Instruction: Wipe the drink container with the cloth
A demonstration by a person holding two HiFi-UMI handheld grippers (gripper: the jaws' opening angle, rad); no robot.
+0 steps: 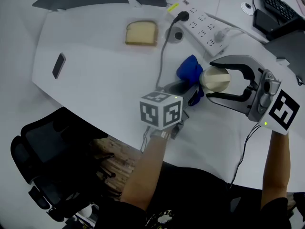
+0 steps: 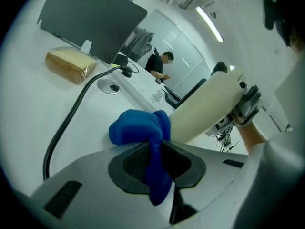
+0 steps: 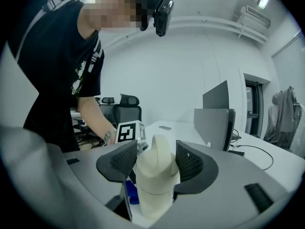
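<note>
Left tongs [image 2: 159, 159] are pinched tight on the blue cloth [image 2: 138, 128], which sits right up against the tilted cream drink container [image 3: 155, 185]. Right tongs [image 3: 155, 160] clamp that container.

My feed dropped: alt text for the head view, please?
The right hand-held gripper clamps a cream drink container at a white table, while the left hand-held gripper holds a blue cloth against its side. Farther off lie a bread slice, a power strip and a dark phone.

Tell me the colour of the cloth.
The cloth is solid blue; best in the left gripper view.
</note>
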